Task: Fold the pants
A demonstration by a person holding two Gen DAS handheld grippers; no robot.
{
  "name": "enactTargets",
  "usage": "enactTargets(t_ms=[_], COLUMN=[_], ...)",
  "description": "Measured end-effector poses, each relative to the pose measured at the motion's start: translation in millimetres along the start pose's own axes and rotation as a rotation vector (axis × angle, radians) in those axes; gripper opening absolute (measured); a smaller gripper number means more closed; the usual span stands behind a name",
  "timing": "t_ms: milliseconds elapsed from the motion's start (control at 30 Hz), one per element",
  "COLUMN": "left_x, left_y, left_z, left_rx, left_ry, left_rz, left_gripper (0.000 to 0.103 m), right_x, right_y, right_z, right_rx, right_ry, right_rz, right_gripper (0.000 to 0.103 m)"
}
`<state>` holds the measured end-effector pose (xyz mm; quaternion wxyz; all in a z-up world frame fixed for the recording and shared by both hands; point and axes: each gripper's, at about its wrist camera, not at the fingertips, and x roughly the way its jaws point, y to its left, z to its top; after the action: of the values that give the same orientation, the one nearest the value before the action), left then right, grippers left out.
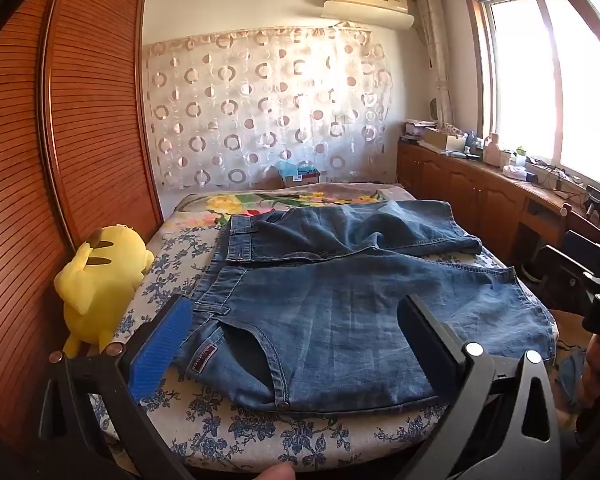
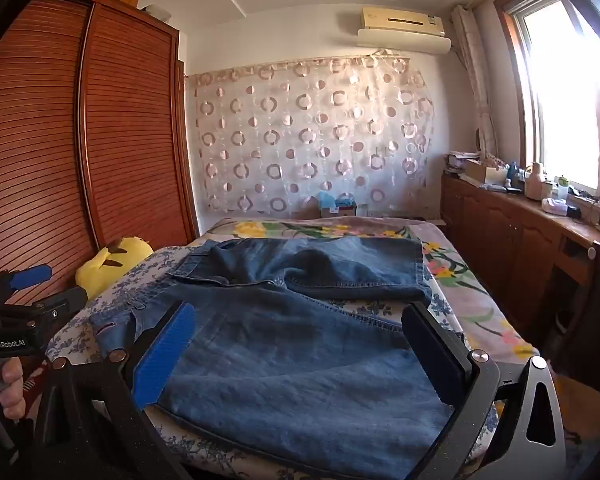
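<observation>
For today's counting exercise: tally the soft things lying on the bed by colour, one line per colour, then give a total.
Blue: 1, the jeans
Yellow: 1, the plush toy
Total: 2 on the bed

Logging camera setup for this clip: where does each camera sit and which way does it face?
Left wrist: on the open left gripper, facing the jeans' waistband end; the right gripper shows at the right edge.
Right wrist: on the open right gripper, over the legs; left hand visible.
Shared: jeans, yellow plush toy, bed, wardrobe.
</observation>
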<state>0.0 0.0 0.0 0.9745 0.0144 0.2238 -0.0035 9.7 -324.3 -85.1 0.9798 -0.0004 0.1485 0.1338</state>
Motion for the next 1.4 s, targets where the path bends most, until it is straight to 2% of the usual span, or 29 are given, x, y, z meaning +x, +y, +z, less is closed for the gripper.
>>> enactTargets(t_ms=[1400], left_x=[-4.1], left_y=[-0.4], left_z=[5.3], left_rx=[-0.011], left_ry=[-0.004], left_rz=[-0.007], left_gripper=[0.103], right_x=[-2.3], right_y=[1.5], right_z=[-1.2], right_rx=[-0.002], right_ry=[0.001], right_rz=[-0.001], right_gripper=[0.103])
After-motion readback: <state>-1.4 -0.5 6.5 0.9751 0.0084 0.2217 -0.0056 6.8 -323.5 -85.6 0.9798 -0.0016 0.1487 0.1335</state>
